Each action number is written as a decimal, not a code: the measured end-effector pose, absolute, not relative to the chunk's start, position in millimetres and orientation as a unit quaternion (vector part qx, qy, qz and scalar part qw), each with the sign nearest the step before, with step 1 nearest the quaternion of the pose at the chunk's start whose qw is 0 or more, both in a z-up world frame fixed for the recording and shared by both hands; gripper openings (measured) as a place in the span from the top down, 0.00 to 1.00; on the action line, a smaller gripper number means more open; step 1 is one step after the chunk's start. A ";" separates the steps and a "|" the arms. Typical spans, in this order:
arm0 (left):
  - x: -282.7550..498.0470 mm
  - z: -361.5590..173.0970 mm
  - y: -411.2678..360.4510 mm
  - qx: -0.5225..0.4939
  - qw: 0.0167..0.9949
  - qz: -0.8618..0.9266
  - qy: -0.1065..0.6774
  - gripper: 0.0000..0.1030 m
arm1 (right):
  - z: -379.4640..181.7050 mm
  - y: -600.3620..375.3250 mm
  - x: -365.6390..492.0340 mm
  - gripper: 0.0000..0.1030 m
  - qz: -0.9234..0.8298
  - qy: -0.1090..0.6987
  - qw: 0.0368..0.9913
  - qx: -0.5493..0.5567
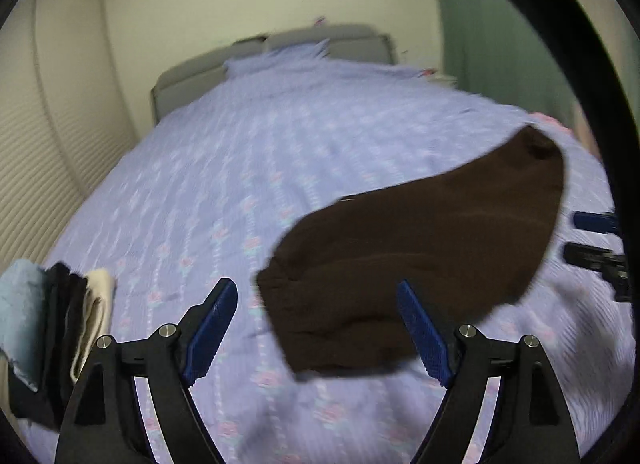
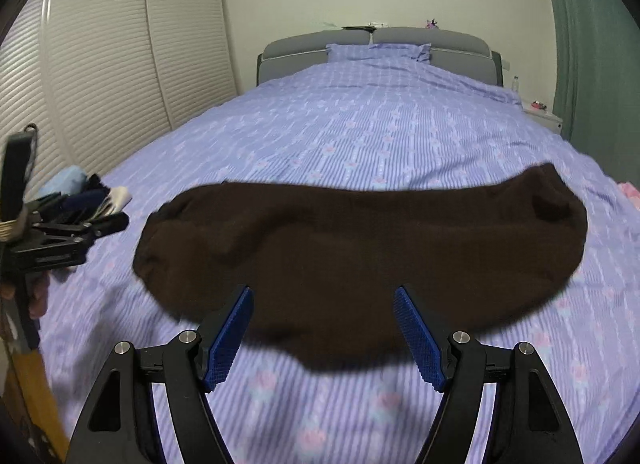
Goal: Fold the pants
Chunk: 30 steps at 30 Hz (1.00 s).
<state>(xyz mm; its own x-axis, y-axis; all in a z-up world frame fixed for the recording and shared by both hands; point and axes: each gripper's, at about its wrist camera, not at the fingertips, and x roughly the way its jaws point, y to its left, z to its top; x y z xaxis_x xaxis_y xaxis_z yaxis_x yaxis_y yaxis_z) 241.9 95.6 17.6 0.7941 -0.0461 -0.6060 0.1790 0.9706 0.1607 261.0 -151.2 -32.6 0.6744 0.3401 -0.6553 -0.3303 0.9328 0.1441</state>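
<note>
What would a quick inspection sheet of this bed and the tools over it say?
Surface: bedspread, purple, flowered.
Job's things: brown pants lying flat across the bed, already folded into one long strip.
Clutter: clothes pile at the left edge.
Grippers: left gripper and right gripper both open, holding nothing.
Cables: nothing seen.
Surroundings: grey headboard, pillow, slatted wardrobe doors, green curtain.

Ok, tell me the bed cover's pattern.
Lilac striped bed cover with small pink flowers; clearest in the right wrist view.
</note>
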 end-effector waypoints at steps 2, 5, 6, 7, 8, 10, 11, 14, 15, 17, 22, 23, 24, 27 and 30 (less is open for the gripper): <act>230.5 14.3 83.0 0.120 0.941 -0.091 0.302 0.20 | -42.6 -155.7 252.6 0.28 0.190 0.370 0.909 0.009; 214.9 -4.2 56.8 0.165 0.931 -0.138 0.294 0.20 | -55.8 -159.9 242.9 0.28 0.191 0.384 0.903 0.014; 214.2 -13.0 44.1 0.182 0.925 -0.157 0.295 0.20 | -59.2 -161.5 241.2 0.29 0.191 0.389 0.901 0.018; 215.4 -18.2 36.3 0.191 0.921 -0.166 0.297 0.20 | -62.4 -162.6 239.2 0.29 0.195 0.393 0.898 0.022; 217.5 -23.5 28.4 0.200 0.916 -0.176 0.300 0.21 | -64.5 -163.7 237.5 0.30 0.199 0.396 0.896 0.024; 227.3 -32.9 8.5 0.221 0.906 -0.194 0.304 0.24 | -67.8 -164.7 234.9 0.31 0.202 0.398 0.895 0.023; 230.9 -37.3 -2.2 0.233 0.901 -0.201 0.305 0.24 | -69.2 -165.3 235.2 0.33 0.202 0.399 0.894 0.020; 236.3 -49.9 -23.2 0.271 0.893 -0.205 0.294 0.24 | -74.1 -169.6 238.3 0.37 0.202 0.406 0.891 0.024; 240.8 -55.0 -31.8 0.290 0.889 -0.203 0.290 0.24 | -75.6 -170.4 239.4 0.38 0.201 0.407 0.890 0.027; 249.0 -63.5 -45.0 0.314 0.880 -0.204 0.291 0.24 | -80.1 -172.5 241.1 0.38 0.202 0.410 0.889 0.031; 279.4 -73.1 -51.6 0.309 0.866 -0.210 0.332 0.61 | -90.7 -172.4 246.7 0.45 0.210 0.417 0.884 0.035; 282.8 -71.8 -48.7 0.300 0.867 -0.213 0.337 0.71 | -92.5 -172.1 248.4 0.46 0.215 0.418 0.882 0.036; 288.9 -68.0 -45.6 0.279 0.868 -0.223 0.345 0.76 | -93.9 -171.2 249.7 0.47 0.220 0.418 0.881 0.036; 303.2 -59.2 -39.8 0.238 0.871 -0.230 0.363 0.82 | -97.3 -166.1 258.1 0.48 0.236 0.415 0.878 0.034; 316.2 -48.9 -33.2 0.203 0.879 -0.229 0.365 0.82 | -97.0 -158.5 269.8 0.50 0.249 0.409 0.878 0.028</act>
